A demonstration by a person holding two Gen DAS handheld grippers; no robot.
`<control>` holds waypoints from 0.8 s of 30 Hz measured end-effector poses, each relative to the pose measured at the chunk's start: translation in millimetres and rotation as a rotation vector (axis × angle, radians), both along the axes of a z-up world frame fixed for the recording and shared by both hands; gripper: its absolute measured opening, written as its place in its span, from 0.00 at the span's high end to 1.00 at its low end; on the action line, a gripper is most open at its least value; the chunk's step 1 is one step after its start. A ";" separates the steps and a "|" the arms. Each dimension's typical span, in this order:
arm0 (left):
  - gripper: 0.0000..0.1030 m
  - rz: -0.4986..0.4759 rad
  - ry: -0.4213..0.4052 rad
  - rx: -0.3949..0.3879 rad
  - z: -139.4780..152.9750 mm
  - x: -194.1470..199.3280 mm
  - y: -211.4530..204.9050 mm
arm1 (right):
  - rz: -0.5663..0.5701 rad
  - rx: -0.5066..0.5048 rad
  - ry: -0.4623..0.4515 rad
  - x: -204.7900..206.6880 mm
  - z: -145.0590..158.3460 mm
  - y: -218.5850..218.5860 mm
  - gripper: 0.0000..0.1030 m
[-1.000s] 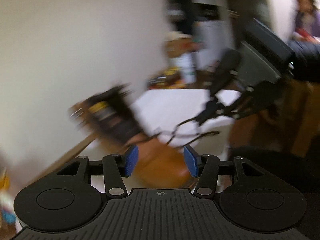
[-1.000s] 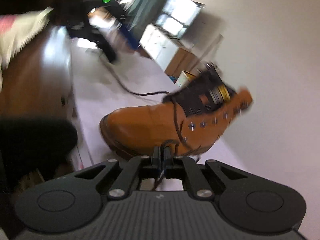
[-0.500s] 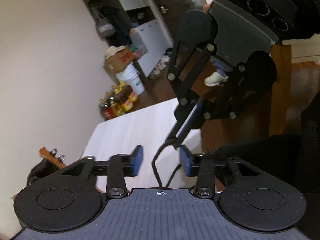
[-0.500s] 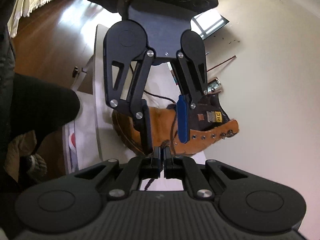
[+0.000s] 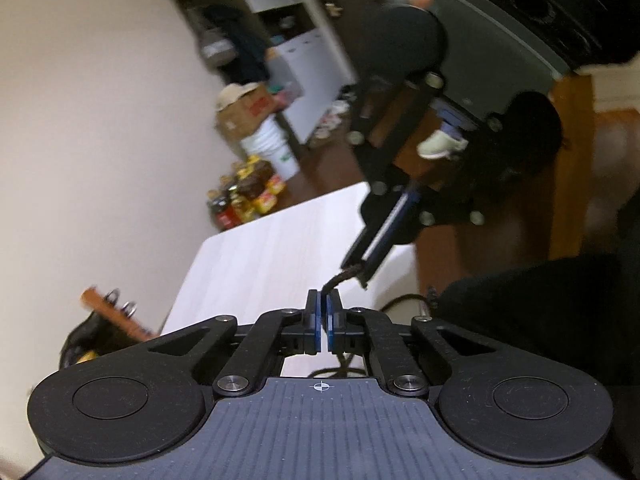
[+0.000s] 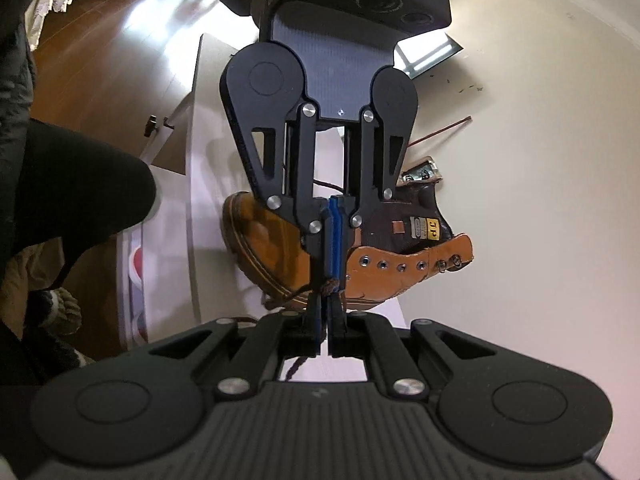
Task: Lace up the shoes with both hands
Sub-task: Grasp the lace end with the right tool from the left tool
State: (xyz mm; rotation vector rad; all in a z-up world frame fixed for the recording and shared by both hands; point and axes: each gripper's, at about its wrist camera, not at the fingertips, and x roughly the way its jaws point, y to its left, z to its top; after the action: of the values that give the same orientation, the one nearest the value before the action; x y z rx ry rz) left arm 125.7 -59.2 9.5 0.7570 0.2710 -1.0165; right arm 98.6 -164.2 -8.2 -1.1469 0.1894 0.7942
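I see the white tabletop [image 5: 280, 240] running through the middle of the left wrist frame, and in the right wrist frame the tan leather boot [image 6: 280, 256] lies on its side at the centre, toe toward the left, its row of metal eyelets [image 6: 392, 265] open toward the right. I judge the boot heavy and stiff enough to stay put while I pull against it.

My left gripper [image 6: 332, 240] hangs down from the top of the right wrist frame; its blue-padded fingers are pressed together on the dark braided lace [image 6: 329, 285] just in front of the boot. My right gripper [image 6: 325, 320] meets it from below, fingers also closed on the same lace, tip to tip with the left. From the left wrist view the lace [image 5: 340, 278] bridges the short gap between the two pairs of fingers, right gripper [image 5: 368, 268] at centre right.

The lace is light, limp and thin. I expect it to slip if held loosely, so I would grip near its end, where it is easiest to steer into an eyelet.

At the left of the left wrist frame stand a cardboard box [image 5: 244, 112] and a white bucket [image 5: 272, 148] on the floor; I cannot tell their contents.
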 end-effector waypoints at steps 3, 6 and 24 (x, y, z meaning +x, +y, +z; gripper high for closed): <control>0.98 0.116 0.027 -0.057 4.7 5.5 23.1 | -0.056 0.062 -0.028 5.1 -0.3 -1.4 0.83; 0.98 0.250 0.053 -0.124 7.9 8.5 56.1 | -0.158 0.194 0.048 20.3 1.9 -11.7 0.77; 0.97 0.490 0.231 -0.266 -14.2 40.4 112.8 | -0.163 0.583 0.582 78.2 -41.8 7.0 0.90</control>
State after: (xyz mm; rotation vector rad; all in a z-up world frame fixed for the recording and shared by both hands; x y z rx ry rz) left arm 166.1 53.7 -4.8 0.3051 0.4841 -0.6525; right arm 176.8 -157.2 -50.0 -0.3286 0.4912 0.9411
